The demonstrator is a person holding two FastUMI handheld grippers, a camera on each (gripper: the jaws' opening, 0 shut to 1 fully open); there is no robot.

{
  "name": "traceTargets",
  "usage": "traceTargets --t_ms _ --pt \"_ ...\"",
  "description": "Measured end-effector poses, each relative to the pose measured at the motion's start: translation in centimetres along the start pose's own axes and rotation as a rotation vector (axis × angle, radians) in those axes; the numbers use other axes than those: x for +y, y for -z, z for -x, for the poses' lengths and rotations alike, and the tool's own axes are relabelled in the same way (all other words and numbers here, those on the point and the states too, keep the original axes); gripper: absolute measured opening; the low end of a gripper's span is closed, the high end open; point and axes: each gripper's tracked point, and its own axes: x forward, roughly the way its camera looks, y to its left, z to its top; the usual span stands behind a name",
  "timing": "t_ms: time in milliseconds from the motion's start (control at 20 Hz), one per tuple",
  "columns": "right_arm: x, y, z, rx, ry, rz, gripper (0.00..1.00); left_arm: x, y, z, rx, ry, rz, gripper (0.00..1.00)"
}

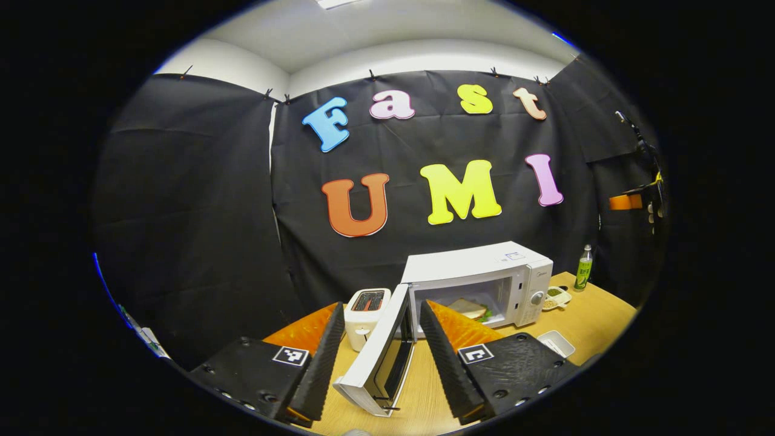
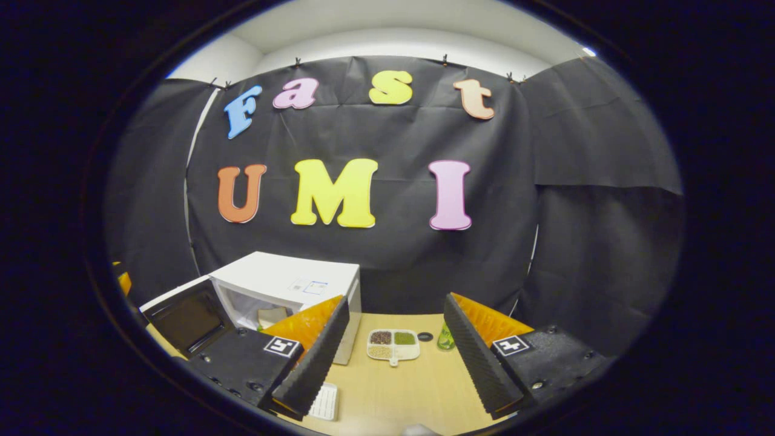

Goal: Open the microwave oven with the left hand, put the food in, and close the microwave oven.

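Food (image 1: 475, 309) inside microwave (image 1: 484, 272). Door (image 1: 378, 354) swung wide, lower centre, edge-on between spread fingers of left tool (image 1: 378, 351), nearer; right tool (image 2: 396, 351) released, empty.

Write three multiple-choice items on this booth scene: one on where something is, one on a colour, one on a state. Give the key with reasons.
1. Where is the sandwich?
A. On the toaster
B. Inside the microwave
C. In the left gripper

2. What colour is the toaster beside the microwave?
A. White
B. Red
C. Black

3. How does the microwave door stand?
A. Shut
B. Swung open
C. Taken off and lying on the table

Key:
1. B, the left gripper view shows the sandwich in the oven's chamber.
2. A, its body is white, with dark slots on top.
3. B, the door hangs out on its hinge toward the camera, between the spread fingers of the left gripper. The right gripper is also open and holds nothing.
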Motion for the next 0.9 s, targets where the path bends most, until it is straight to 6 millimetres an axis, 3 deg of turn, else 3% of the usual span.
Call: traceTargets --t_ms 100,150,200,250,300,350,400,450,500,650,700,750,800,850,900 --pt "-0.6 0.0 0.8 0.01 0.002 -0.022 1.0 -0.6 0.4 0.0 0.004 0.035 0.006 0.62" --pt "-0.8 -0.1 1.1 0.011 0.003 -0.035 0.92 -0.3 0.6 -0.1 0.003 0.037 0.006 0.46" --pt "-1.0 -0.2 1.3 0.014 0.008 -0.044 1.0 0.1 0.9 -0.2 0.007 0.03 0.002 0.31" --pt "-1.2 -0.1 1.6 0.016 0.009 -0.049 1.0 0.8 1.7 -0.6 0.014 0.012 -0.012 0.15" --pt "-1.3 -0.2 1.8 0.018 0.009 -0.051 0.92 1.3 2.6 -0.8 0.029 0.011 -0.018 0.06" --pt "-1.2 -0.1 2.0 0.023 0.009 -0.052 1.0 2.0 3.3 -1.0 0.041 0.0 -0.021 0.01" --pt "-1.3 -0.1 2.3 0.025 0.011 -0.053 1.0 2.4 4.1 -1.2 0.045 -0.005 -0.016 0.01" --pt "-1.4 -0.2 2.5 0.029 0.013 -0.055 0.92 3.0 5.2 -1.2 0.061 -0.007 -0.007 0.0" --pt "-1.5 -0.1 2.8 0.035 0.015 -0.057 1.0 3.4 6.2 -1.4 0.068 -0.001 0.005 0.0" --pt "-2.2 -0.3 3.8 0.042 0.033 -0.06 1.0 6.0 9.7 -2.3 0.101 -0.04 0.013 0.0" --pt "-2.4 -0.3 4.2 0.046 0.039 -0.058 0.91 6.6 10.7 -2.3 0.108 -0.047 0.024 0.0" --pt "-2.8 -0.2 4.5 0.054 0.048 -0.063 1.0 7.5 11.4 -2.3 0.104 -0.07 0.033 0.0" --pt "-3.0 -0.1 4.8 0.062 0.051 -0.068 0.92 8.1 11.0 -2.7 0.071 -0.066 0.052 0.0" --pt "-3.2 0.1 5.1 0.07 0.06 -0.075 0.92 8.6 12.2 -3.0 0.101 -0.077 0.058 0.0" --pt "-3.4 0.3 5.3 0.081 0.065 -0.082 1.0 8.7 12.8 -3.1 0.106 -0.076 0.053 0.0"
